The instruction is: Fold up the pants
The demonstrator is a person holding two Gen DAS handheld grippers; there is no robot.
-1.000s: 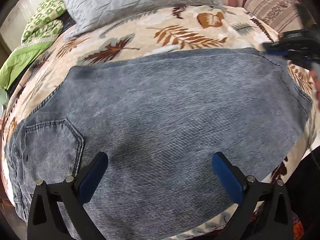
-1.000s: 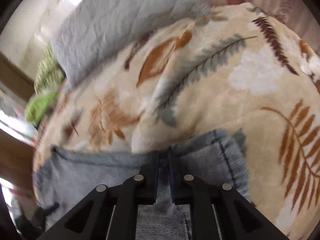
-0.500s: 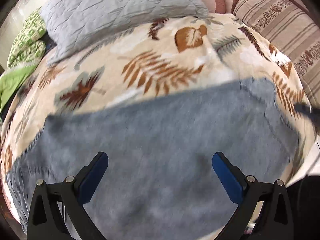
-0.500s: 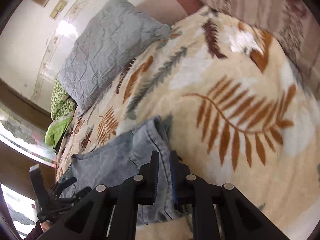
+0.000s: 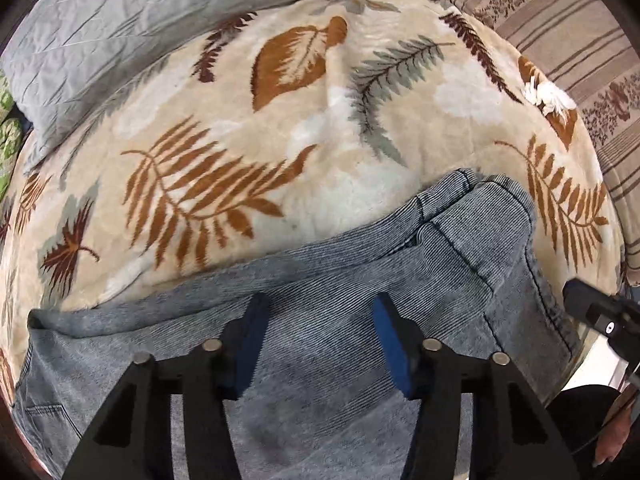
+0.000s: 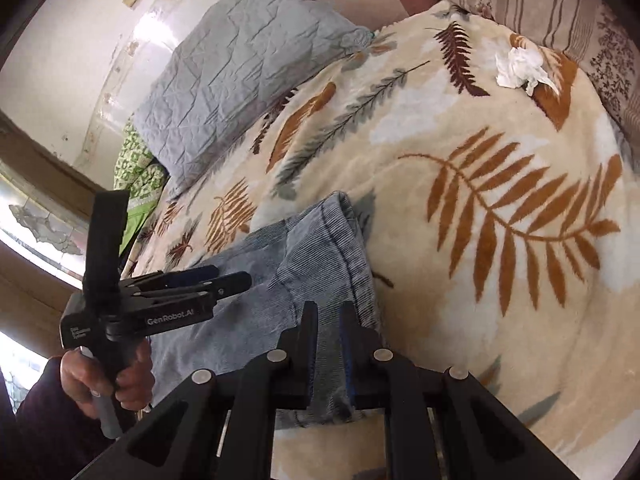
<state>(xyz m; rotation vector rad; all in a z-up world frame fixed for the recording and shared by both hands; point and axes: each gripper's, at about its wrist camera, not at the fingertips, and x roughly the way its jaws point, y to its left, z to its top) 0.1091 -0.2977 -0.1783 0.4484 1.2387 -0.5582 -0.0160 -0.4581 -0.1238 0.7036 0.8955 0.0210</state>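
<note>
Grey-blue denim pants (image 5: 360, 288) lie on a leaf-patterned blanket (image 5: 248, 128), folded lengthwise, hems at the right. My left gripper (image 5: 316, 344) hovers over the legs with its blue-padded jaws partly closed and nothing between them. In the right wrist view the pants (image 6: 304, 264) run from the hem end toward the lower left. My right gripper (image 6: 328, 344) is shut on the near hem edge of the pants. The left gripper (image 6: 224, 278) shows there too, held over the denim.
A grey quilted pillow (image 5: 132, 20) lies at the back left, green bedding (image 6: 136, 172) beside it. A striped cushion (image 5: 560, 36) borders the right. A crumpled white tissue (image 6: 518, 66) sits on the blanket near it. A windowed wall (image 6: 40, 224) lies to the left.
My left gripper has moved right along the pants toward the hems and its jaws have narrowed from wide open. My right gripper stays shut on the hem and has pulled back.
</note>
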